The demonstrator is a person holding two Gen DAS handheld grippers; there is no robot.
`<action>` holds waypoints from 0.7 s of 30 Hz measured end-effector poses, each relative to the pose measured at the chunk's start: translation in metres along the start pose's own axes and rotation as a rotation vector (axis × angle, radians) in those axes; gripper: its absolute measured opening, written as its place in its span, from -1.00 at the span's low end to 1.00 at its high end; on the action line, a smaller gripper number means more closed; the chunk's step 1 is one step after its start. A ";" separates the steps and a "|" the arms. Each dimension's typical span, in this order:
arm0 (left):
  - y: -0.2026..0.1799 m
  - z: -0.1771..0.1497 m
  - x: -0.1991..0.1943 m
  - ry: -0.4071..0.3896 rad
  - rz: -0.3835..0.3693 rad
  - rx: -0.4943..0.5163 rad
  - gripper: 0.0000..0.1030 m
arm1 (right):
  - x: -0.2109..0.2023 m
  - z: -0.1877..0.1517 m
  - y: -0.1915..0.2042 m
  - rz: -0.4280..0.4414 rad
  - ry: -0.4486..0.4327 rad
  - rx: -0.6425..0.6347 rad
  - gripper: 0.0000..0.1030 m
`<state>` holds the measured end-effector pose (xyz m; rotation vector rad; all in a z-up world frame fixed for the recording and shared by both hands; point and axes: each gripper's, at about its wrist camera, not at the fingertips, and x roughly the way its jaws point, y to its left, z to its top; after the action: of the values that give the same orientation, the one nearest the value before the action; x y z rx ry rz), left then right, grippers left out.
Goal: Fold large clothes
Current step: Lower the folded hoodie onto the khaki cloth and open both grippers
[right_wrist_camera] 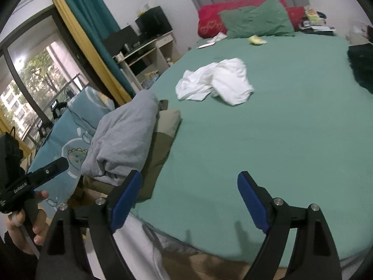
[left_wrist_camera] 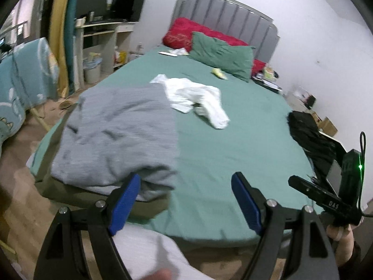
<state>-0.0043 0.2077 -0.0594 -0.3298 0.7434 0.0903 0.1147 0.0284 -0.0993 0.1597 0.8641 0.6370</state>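
The bed [left_wrist_camera: 233,154] wears a plain teal-green sheet. At its near left corner a heathered grey garment [left_wrist_camera: 116,135] lies on an olive-khaki one [right_wrist_camera: 160,149]. Toward the middle of the bed sits a crumpled white garment [left_wrist_camera: 195,98]. At the bed's head, a green pillow [left_wrist_camera: 221,56] leans on a red, gold-flecked one [left_wrist_camera: 181,32]. Left of the bed, a pale blue quilt [right_wrist_camera: 70,135] shows cartoon dinosaurs.

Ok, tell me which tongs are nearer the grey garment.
Left. The left tongs have one finger right by the grey garment; the right tongs sit farther off, over bare sheet.
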 end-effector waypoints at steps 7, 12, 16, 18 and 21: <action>-0.047 -0.002 -0.014 -0.061 -0.005 0.053 0.80 | -0.055 -0.001 -0.028 -0.075 -0.070 0.016 0.80; -0.079 0.001 -0.029 -0.121 -0.042 0.092 0.90 | -0.097 0.001 -0.044 -0.124 -0.130 0.022 0.85; -0.101 0.006 -0.041 -0.165 -0.066 0.124 0.94 | -0.132 0.003 -0.053 -0.167 -0.188 0.022 0.87; -0.114 0.008 -0.048 -0.189 -0.081 0.140 0.96 | -0.149 0.006 -0.058 -0.189 -0.220 0.017 0.88; -0.130 0.011 -0.059 -0.226 -0.085 0.170 0.98 | -0.174 0.008 -0.060 -0.216 -0.264 0.008 0.88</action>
<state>-0.0146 0.0903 0.0224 -0.1846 0.5086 -0.0167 0.0647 -0.1197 -0.0024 0.1517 0.6188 0.3996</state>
